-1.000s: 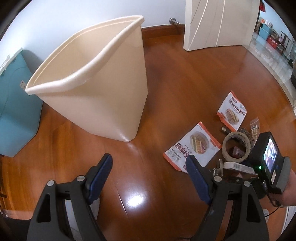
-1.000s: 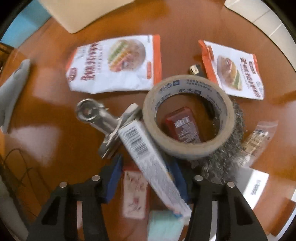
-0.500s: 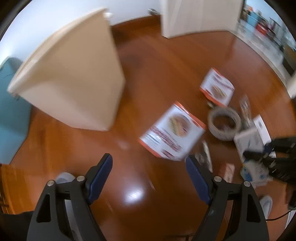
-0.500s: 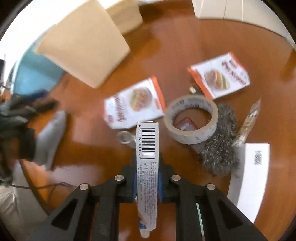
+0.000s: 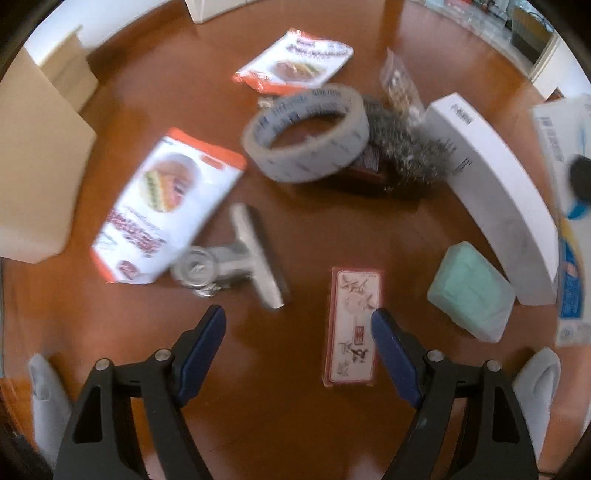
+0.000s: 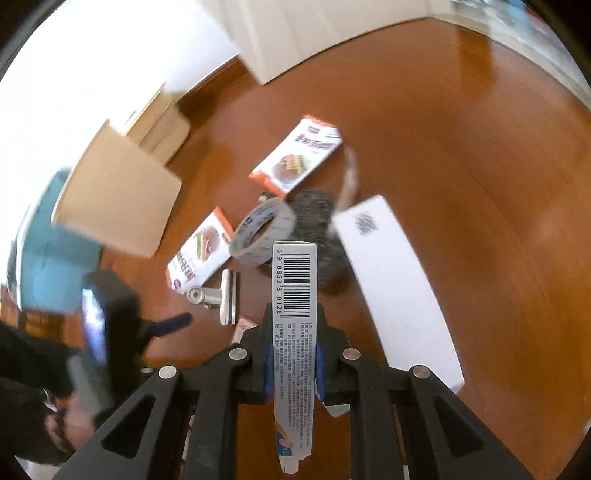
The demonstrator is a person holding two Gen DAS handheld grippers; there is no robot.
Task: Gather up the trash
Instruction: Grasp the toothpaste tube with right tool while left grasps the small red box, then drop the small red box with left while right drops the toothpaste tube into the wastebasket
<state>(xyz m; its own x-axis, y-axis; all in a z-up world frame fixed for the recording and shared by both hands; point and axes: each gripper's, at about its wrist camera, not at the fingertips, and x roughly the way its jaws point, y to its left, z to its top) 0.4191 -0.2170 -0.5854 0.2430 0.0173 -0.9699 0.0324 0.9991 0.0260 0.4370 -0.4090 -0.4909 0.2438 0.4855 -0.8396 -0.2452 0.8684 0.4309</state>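
My right gripper (image 6: 291, 354) is shut on a silver tube with a barcode (image 6: 294, 291) and holds it above the wooden floor. My left gripper (image 5: 297, 336) is open and empty, low over the floor, with a red-edged card packet (image 5: 352, 326) by its right finger and a metal clip (image 5: 243, 254) just ahead. Two snack wrappers (image 5: 166, 203) (image 5: 295, 61), a tape roll (image 5: 306, 133), a steel wool pad (image 5: 410, 155) and a clear packet (image 5: 400, 83) lie beyond. The beige bin (image 6: 114, 195) stands at the left; it also shows in the left wrist view (image 5: 33, 162).
A long white box (image 5: 495, 181) and a green soap bar (image 5: 471, 291) lie to the right. A blue cabinet (image 6: 48, 266) stands behind the bin. A white door (image 6: 295, 33) is at the back. Grey slippers (image 5: 46, 398) sit at the near edges.
My right gripper has lifted the tube off the floor and risen. My left gripper has swung right from the bin and dropped low over the trash pile.
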